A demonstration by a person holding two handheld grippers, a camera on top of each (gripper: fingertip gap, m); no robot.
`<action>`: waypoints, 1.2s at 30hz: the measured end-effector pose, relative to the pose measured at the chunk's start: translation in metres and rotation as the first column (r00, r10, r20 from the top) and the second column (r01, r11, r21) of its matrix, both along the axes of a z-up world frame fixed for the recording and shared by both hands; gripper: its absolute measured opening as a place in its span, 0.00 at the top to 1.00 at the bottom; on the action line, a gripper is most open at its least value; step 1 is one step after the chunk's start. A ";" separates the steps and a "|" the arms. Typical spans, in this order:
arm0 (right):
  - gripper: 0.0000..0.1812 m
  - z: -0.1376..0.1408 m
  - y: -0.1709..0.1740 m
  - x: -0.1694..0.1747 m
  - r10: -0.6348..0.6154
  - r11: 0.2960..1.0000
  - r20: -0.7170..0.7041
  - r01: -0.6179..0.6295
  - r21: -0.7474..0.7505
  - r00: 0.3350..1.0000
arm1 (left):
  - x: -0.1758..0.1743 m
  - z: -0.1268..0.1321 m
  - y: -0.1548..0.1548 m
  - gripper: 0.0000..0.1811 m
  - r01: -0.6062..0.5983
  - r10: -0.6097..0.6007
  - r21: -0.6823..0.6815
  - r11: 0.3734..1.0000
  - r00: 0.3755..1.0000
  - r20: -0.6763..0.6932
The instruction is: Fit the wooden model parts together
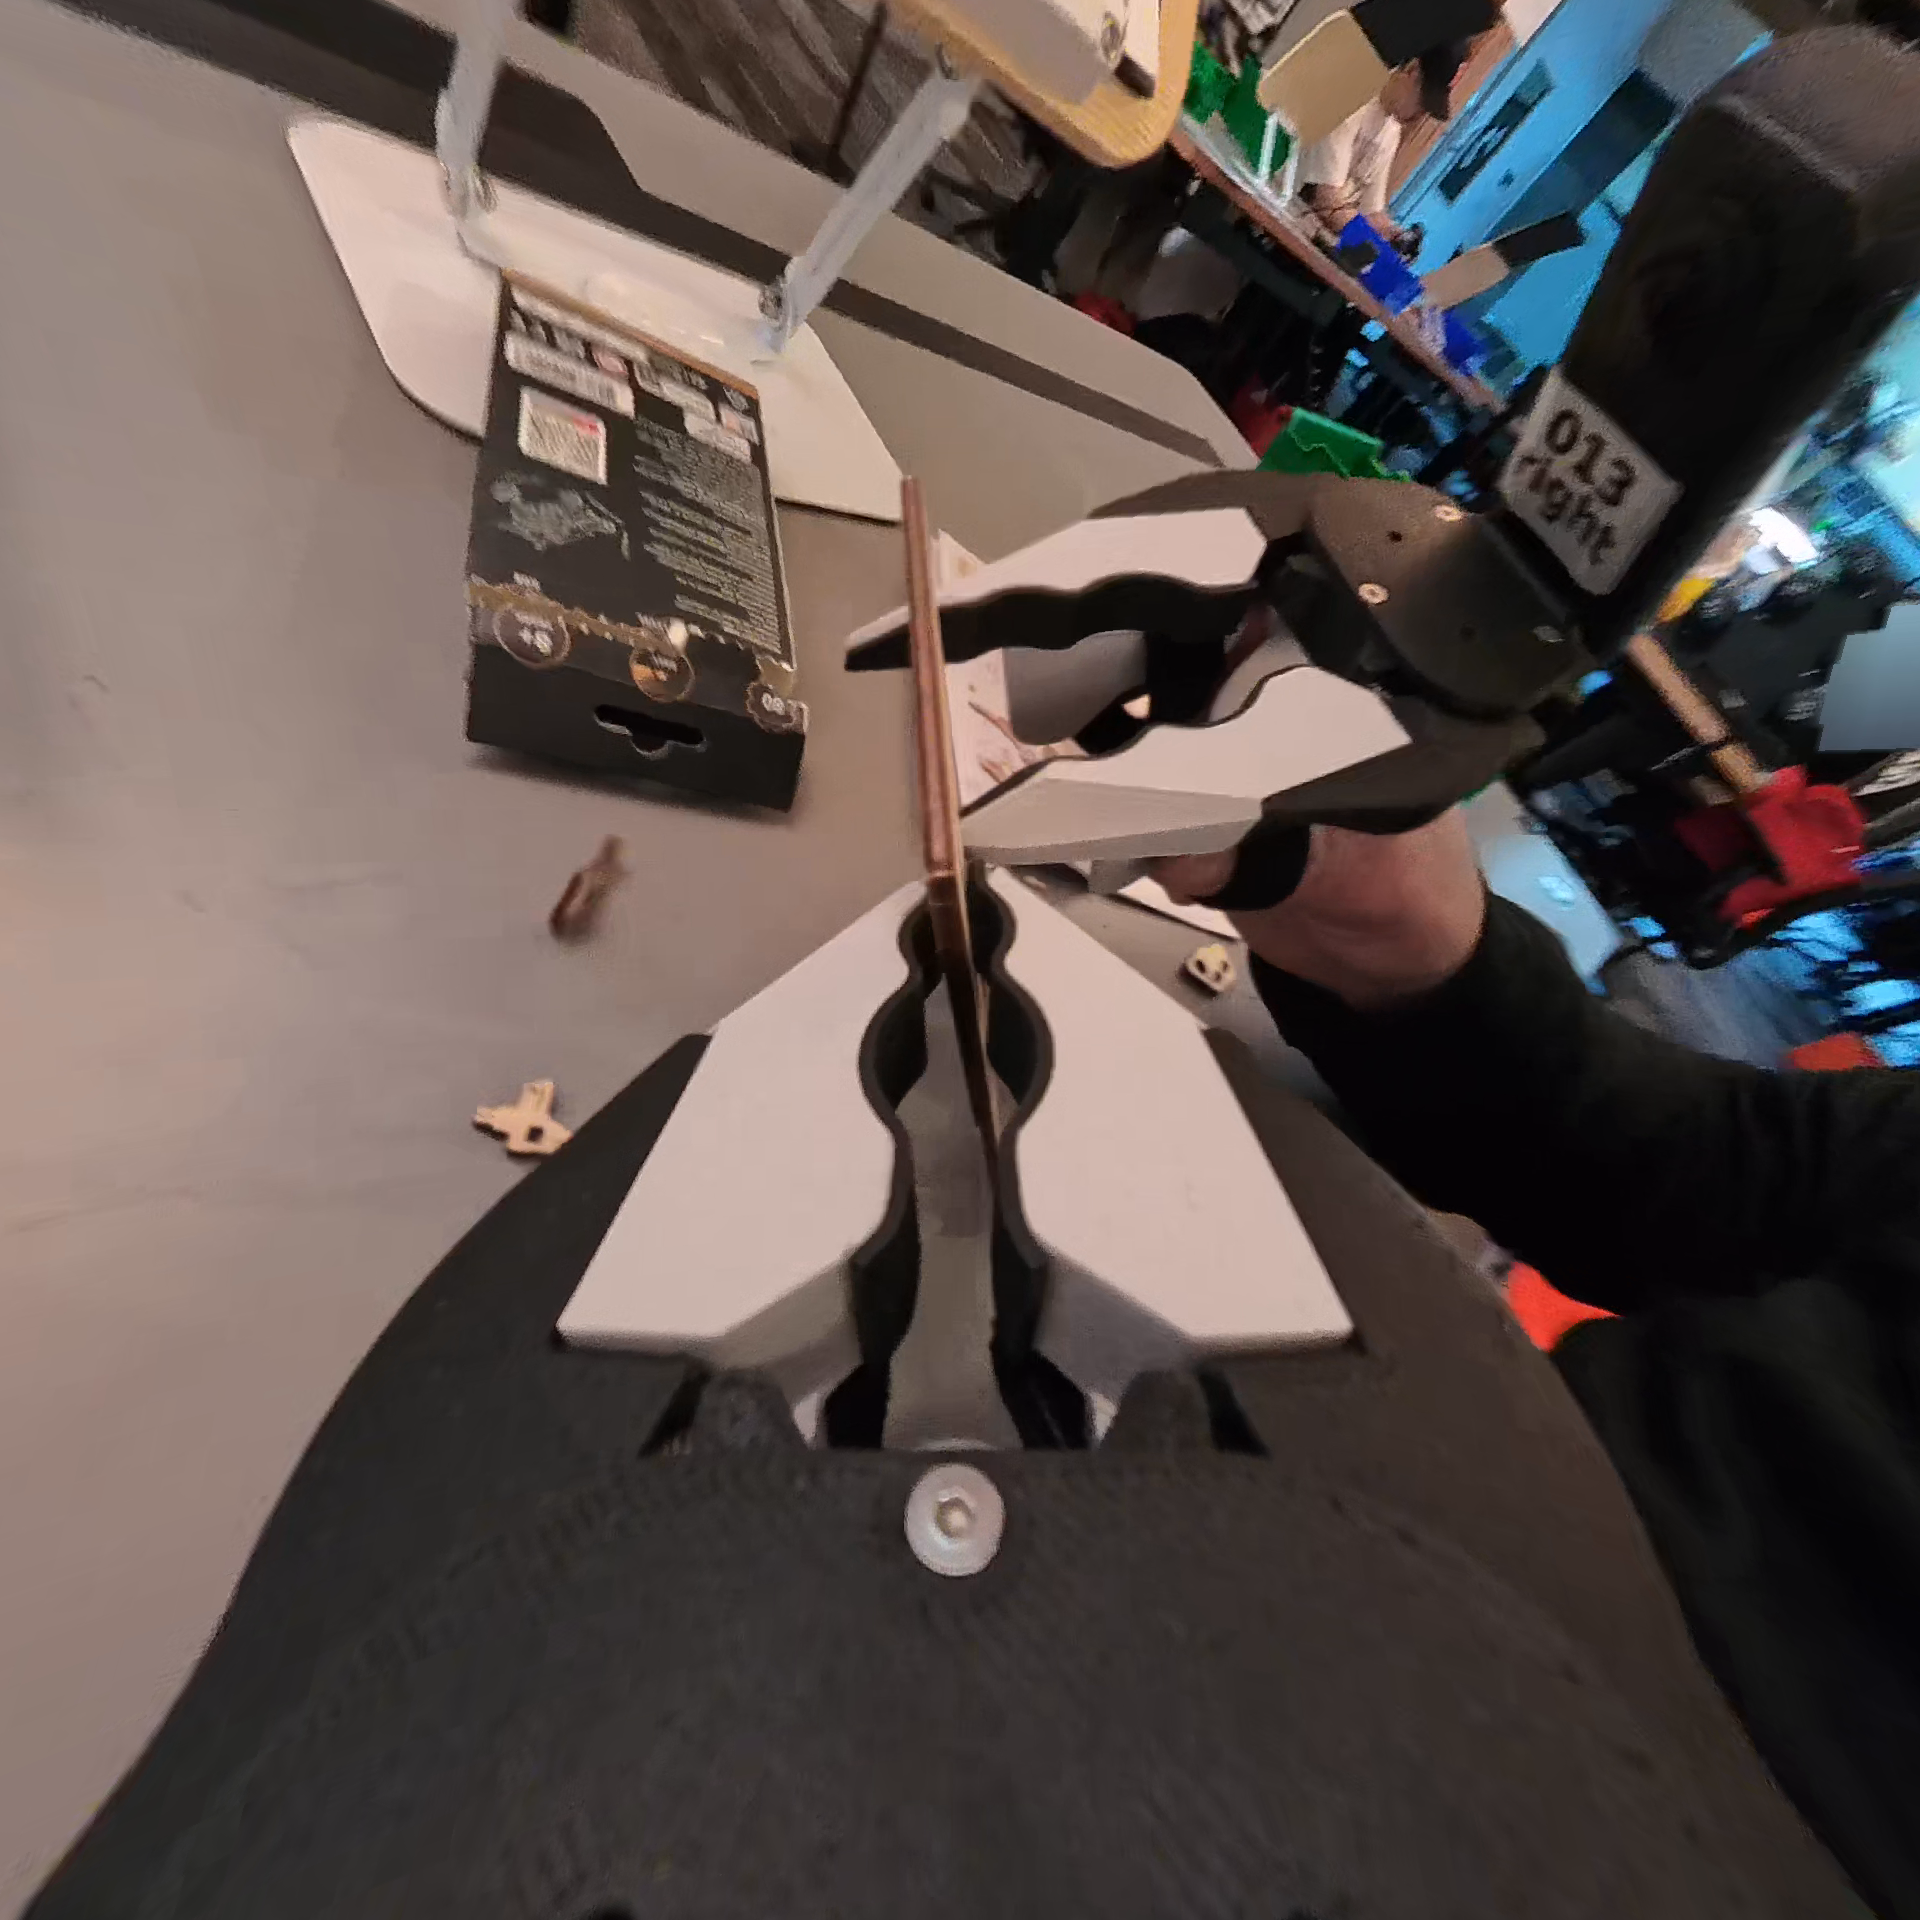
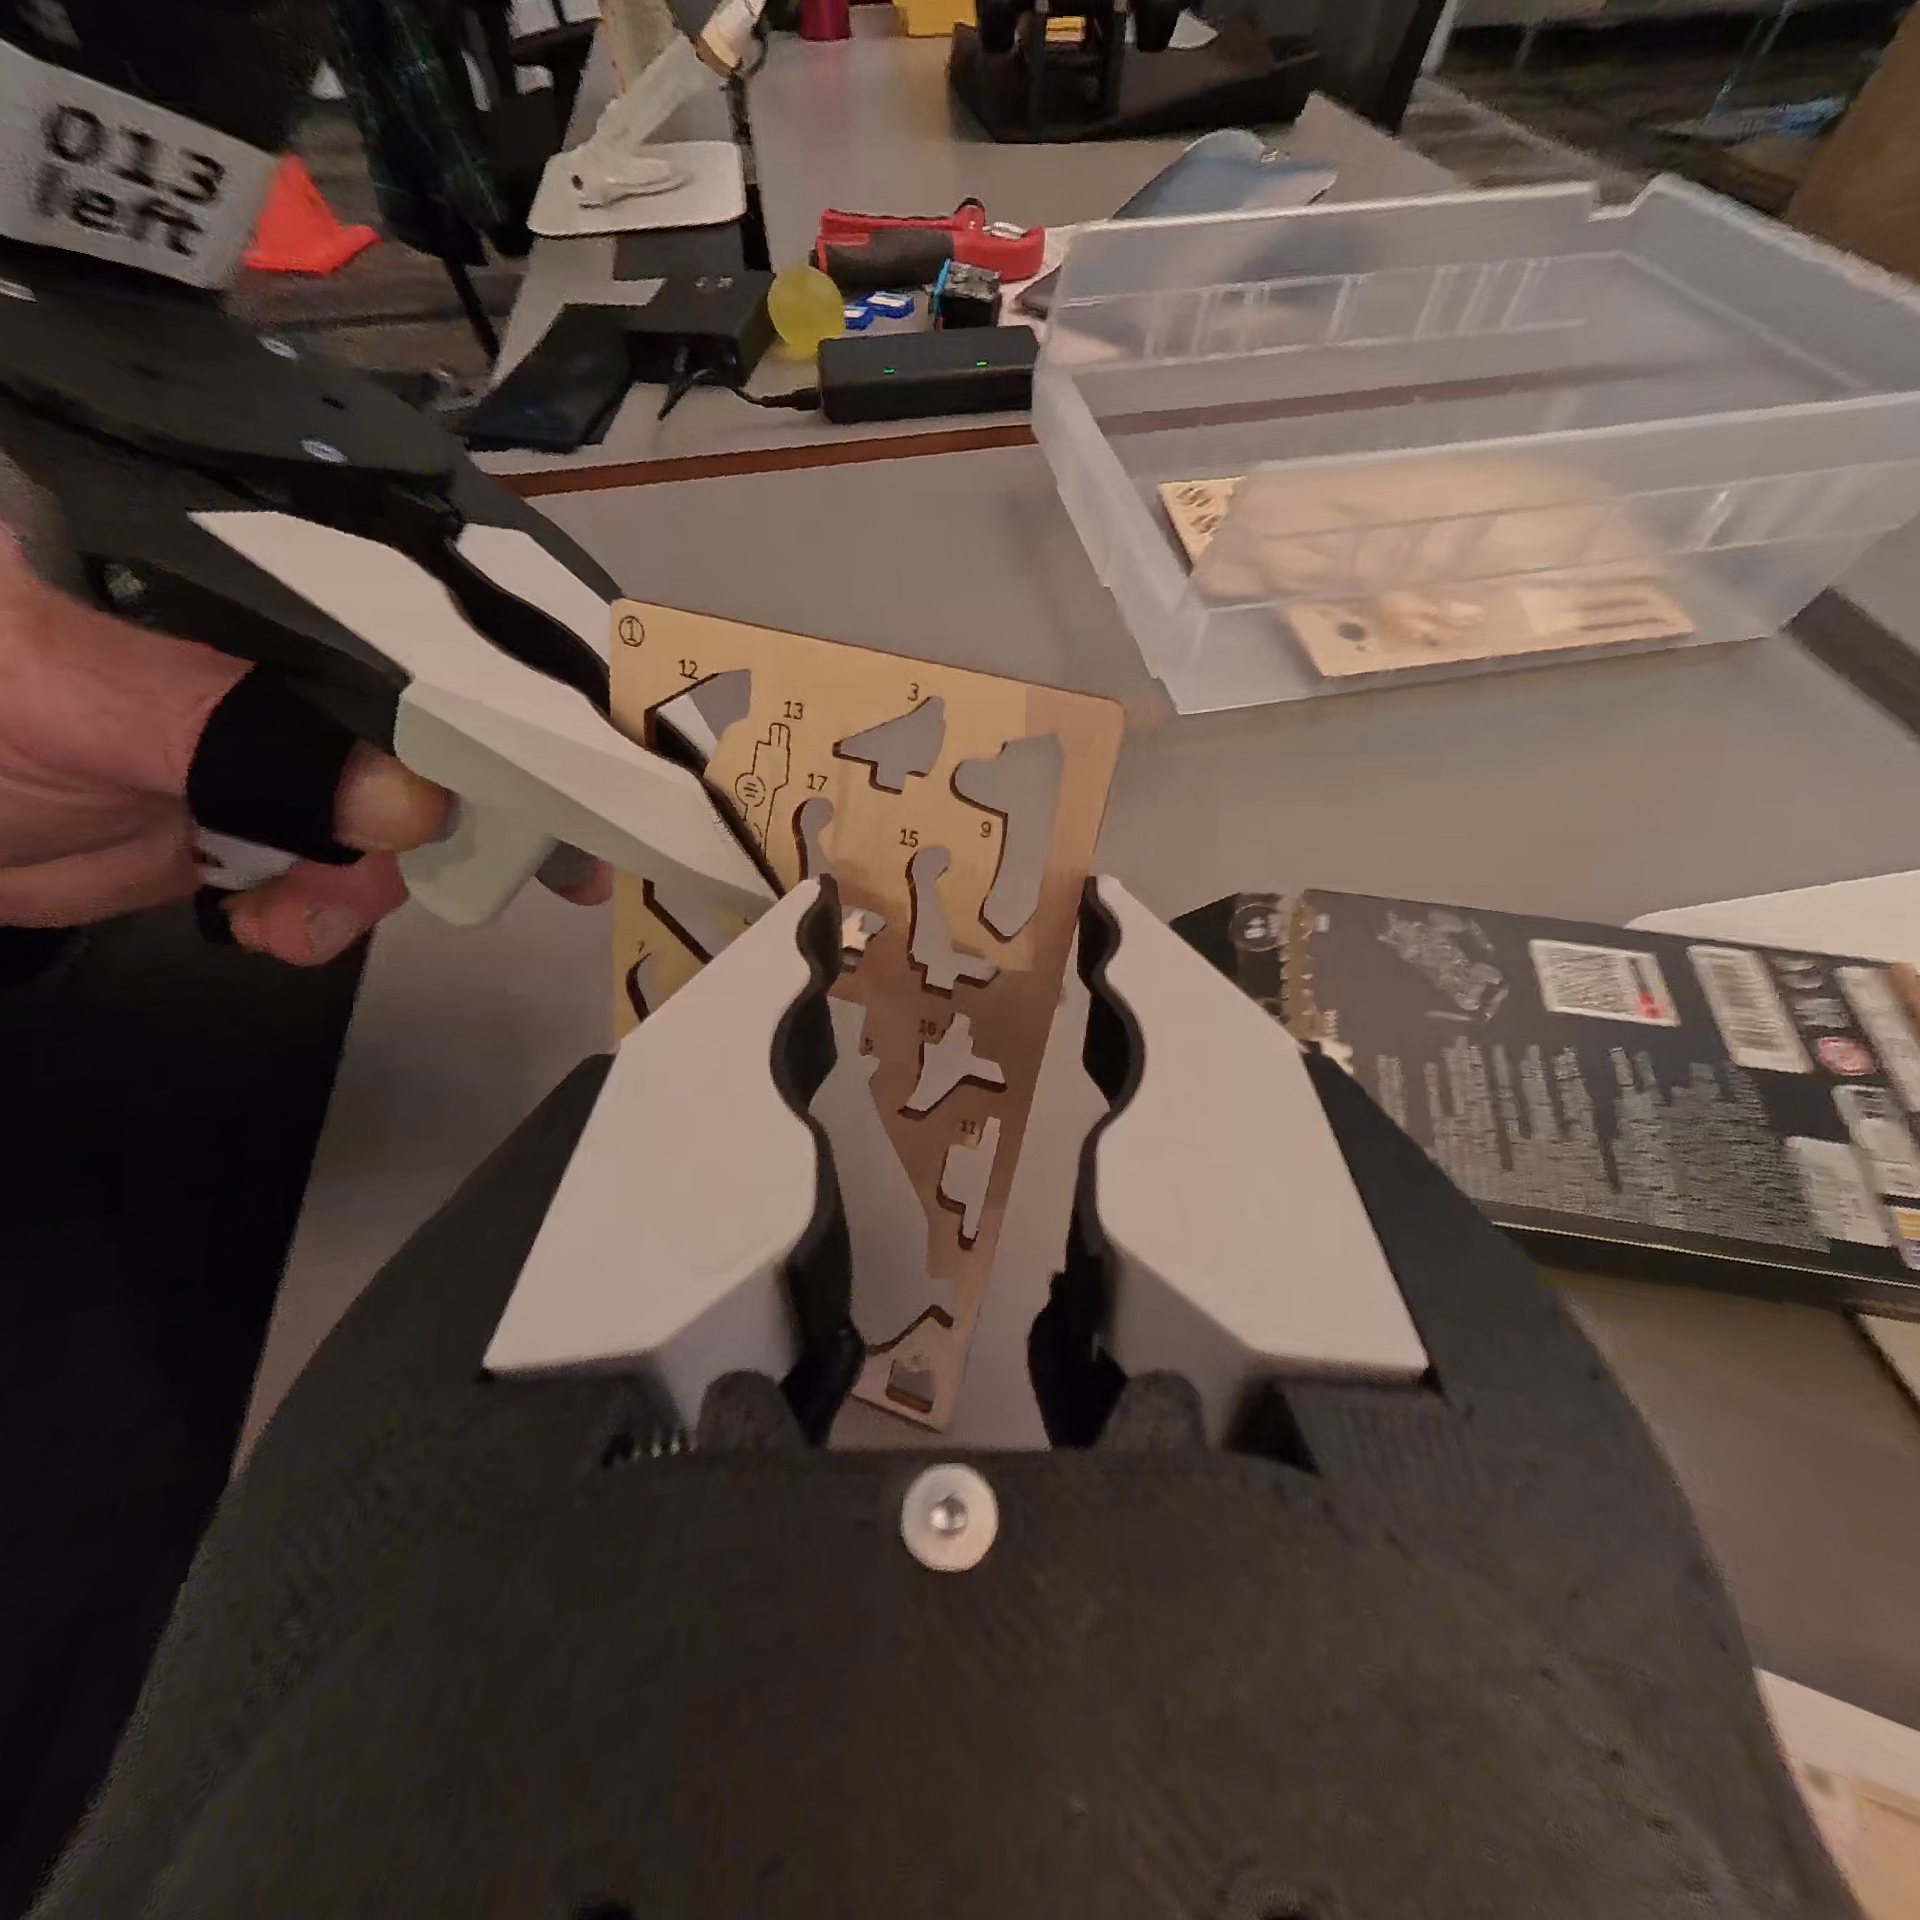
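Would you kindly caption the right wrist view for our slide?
Left gripper clamps a thin wooden parts sheet upright, cutouts mostly empty, while the open right gripper faces it.

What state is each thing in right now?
Left tongs: shut on wooden sheet.
Right tongs: open, facing the sheet.
Wooden sheet: upright, most pieces punched out.
Black box: flat on table.
Clear bin: open, wooden sheets inside.

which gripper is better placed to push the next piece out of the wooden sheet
Right. The left gripper is shut on the wooden sheet's edge, holding it upright, while the right gripper is open and faces its flat side.
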State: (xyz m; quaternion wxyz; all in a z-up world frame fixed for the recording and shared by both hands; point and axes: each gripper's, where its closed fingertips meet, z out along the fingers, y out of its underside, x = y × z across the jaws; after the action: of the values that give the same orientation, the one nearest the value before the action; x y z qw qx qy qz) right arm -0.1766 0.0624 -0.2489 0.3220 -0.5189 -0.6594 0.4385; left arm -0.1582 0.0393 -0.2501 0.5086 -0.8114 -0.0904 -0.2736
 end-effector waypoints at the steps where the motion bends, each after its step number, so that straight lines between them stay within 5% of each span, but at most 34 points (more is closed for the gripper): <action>1: 0.76 -0.005 -0.001 0.001 0.020 0.999 0.022 -0.019 -0.031 1.000 | -0.001 0.000 -0.001 0.99 0.002 -0.002 0.007 1.000 0.999 0.040; 15: 0.70 0.004 -0.007 0.005 0.094 0.980 -0.014 -0.096 -0.175 0.995 | -0.009 0.012 -0.014 0.99 0.023 -0.020 0.071 0.997 0.999 -0.036; 36: 0.69 0.002 -0.009 -0.002 0.027 0.965 -0.020 -0.031 -0.262 0.999 | -0.007 0.014 -0.013 0.99 -0.064 0.089 0.146 0.987 0.982 -0.169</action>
State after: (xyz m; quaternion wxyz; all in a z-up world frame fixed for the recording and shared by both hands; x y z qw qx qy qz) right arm -0.1781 0.0529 -0.2465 0.2495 -0.5436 -0.6005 0.5307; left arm -0.1655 0.0259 -0.2365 0.5803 -0.7906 -0.0572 -0.1870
